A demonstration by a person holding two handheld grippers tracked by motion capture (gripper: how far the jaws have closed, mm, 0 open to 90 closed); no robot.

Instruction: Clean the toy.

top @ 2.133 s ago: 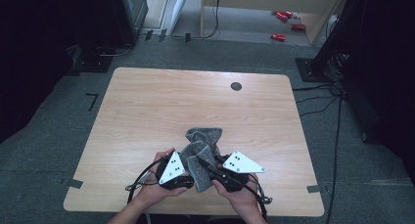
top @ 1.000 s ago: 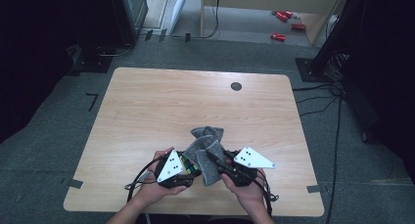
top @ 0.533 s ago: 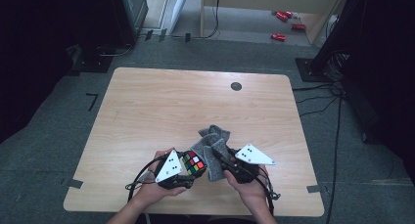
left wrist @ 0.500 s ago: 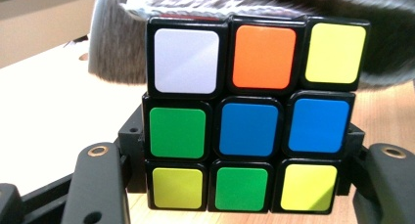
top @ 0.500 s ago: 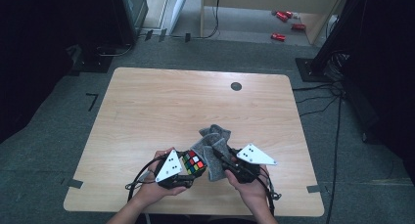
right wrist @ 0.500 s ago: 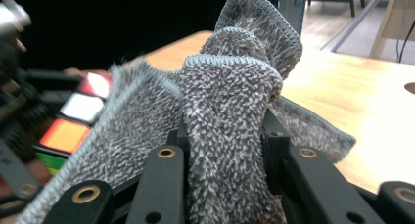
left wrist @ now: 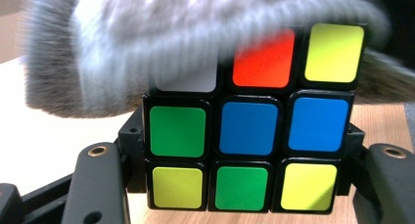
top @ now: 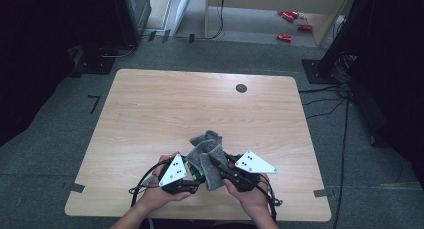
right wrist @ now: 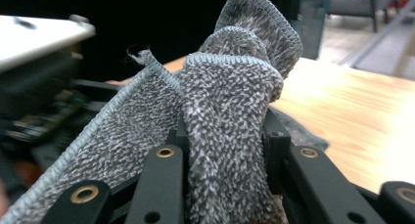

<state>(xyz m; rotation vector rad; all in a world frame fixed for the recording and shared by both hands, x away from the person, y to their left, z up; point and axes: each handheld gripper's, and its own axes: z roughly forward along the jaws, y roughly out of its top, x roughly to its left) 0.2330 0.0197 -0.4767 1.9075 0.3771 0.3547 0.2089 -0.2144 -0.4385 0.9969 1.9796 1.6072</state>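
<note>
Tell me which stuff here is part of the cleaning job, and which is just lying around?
In the job:
- puzzle cube, clamped in the left claw
- grey cloth, pinched in the right claw, draped over the cube's top

Just lying around:
- red things on the floor beyond the table
- cables on the floor

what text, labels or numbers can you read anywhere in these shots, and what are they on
None can be read.
Puzzle cube held in the left gripper: plain colour stickers, no print.
Grey cloth clamped in the right gripper: no tag or label visible.
Grey three-cornered plates on the grippers: just small dark dots.
Red objects on the floor beyond the table: too small to read.
</note>
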